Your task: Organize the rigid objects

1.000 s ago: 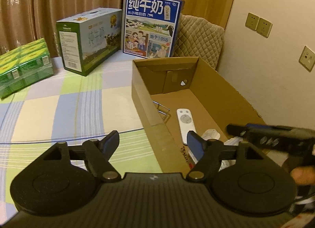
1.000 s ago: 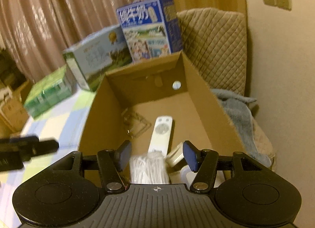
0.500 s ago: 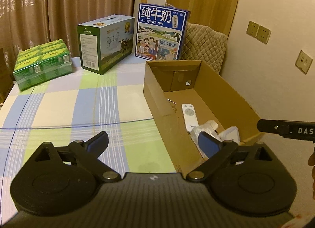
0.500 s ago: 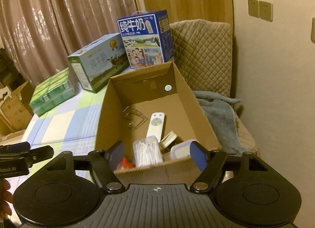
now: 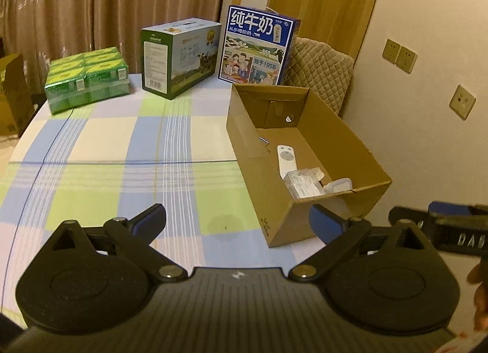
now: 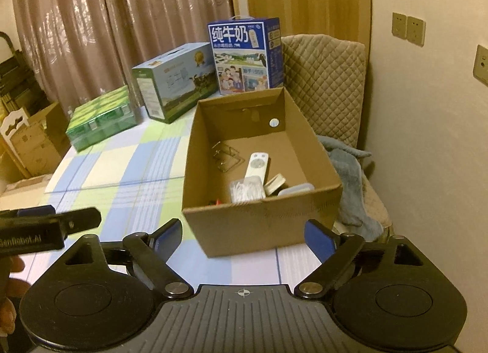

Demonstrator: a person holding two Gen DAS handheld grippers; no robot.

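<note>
Resting position: both tools hover above the near part of the counter (image 5: 100, 139), short of the cardboard box (image 6: 259, 225).
Left tool (image 5: 236, 220): jaws spread wide, nothing between the blue-padded fingers (image 5: 323, 222). It sits to the left of the box's near corner.
Right tool (image 6: 244, 235): jaws spread wide, nothing held. Its fingers (image 6: 320, 241) frame the near wall of the box.
Cross view: the right tool appears at the right edge of the left wrist camera; the left tool appears at the left edge of the right wrist camera.
Cardboard box: open-topped, standing on the right side of the counter, its long axis running away from the cameras.
White remote (image 6: 257, 167): lying flat on the box floor, roughly mid-length.
Wire rack (image 6: 225, 156): on the box floor, just left of the remote.
Clear case of white sticks (image 6: 247, 190): at the near end of the box, touching the near end of the remote.
Small beige item (image 6: 274, 183): just right of the clear case; type cannot be determined.
Clear lidded container (image 6: 297, 189): in the near right corner of the box.
Small red item (image 6: 218, 201): against the near wall, left of the clear case, mostly hidden.
Blue milk carton (image 5: 259, 45): upright behind the far end of the box.
Green-and-white carton (image 5: 178, 57): left of the blue carton.
Green pack (image 5: 85, 78): far left on the counter.
Counter cover: checked cloth in blue, green and cream.
Quilted chair (image 6: 326, 84): behind and right of the box, with a grey cloth (image 6: 350, 176) on its seat.
</note>
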